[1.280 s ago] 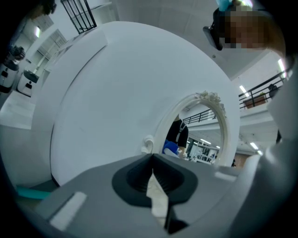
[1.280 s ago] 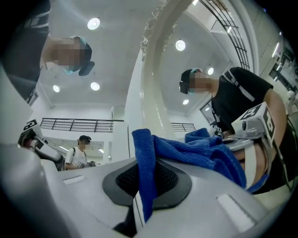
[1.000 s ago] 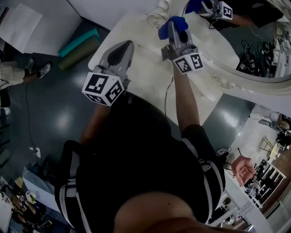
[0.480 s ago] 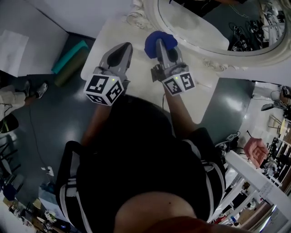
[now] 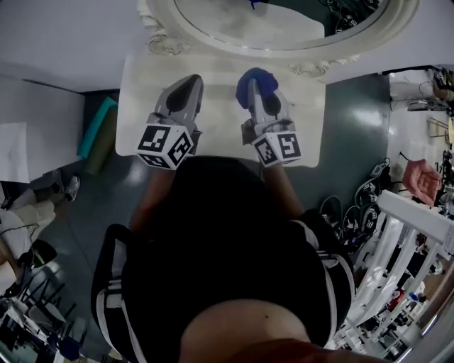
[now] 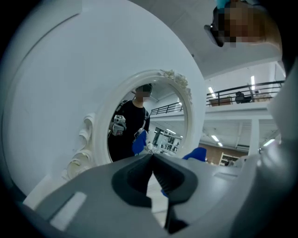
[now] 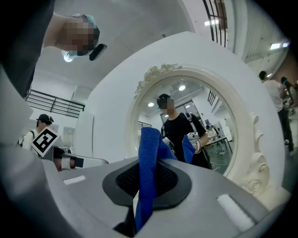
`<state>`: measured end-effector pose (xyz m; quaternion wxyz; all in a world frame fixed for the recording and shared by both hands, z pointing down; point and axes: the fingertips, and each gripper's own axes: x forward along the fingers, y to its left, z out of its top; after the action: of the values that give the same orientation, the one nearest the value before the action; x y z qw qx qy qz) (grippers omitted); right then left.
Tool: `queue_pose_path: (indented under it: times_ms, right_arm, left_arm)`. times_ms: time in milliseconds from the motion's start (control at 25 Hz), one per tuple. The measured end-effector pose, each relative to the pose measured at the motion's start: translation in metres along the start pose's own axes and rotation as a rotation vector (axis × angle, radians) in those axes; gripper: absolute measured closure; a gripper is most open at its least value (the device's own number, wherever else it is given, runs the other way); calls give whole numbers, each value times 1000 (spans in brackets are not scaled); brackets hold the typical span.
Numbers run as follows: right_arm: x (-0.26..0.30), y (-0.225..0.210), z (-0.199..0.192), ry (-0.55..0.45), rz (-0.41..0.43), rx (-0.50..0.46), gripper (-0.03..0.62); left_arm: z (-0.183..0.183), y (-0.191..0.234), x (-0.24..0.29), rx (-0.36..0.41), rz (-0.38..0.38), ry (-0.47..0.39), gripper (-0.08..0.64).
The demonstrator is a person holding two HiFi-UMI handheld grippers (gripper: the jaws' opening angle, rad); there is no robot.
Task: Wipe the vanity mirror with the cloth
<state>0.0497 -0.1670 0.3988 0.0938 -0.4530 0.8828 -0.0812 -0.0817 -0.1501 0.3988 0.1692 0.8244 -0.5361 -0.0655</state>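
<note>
Ahead, oval mirror [image 5: 248, 25] beyond white table [image 5: 220, 96]; right claw [image 7: 146, 186] pinching blue cloth [image 7: 150, 148]; left claw [image 6: 152, 161] pressed together.

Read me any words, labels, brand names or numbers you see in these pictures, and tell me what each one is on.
No readable words, numbers or brands in any view.
On the cube of the left gripper: black-and-white square markers, patterns only, no letters.
On the cube of the right gripper: the same kind of markers.
On the blue cloth and the vanity mirror: no print visible.
</note>
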Motion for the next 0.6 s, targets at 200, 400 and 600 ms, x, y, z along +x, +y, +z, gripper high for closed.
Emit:
queue_pose_path:
  times_ms: [200,400,600]
  right_arm:
    - [-39,-36,-5,15,-175,-12,566]
    - [-58,-53,-6,47,-282,-31,566]
    - [-60,-60,-11,73,-289,-35,568]
  left_arm:
    - [-17,-25,21,15,-85,43,551]
    - [-22,-41,29,26,-136,66,551]
    - [-27,-45,31,28,-134,75,551]
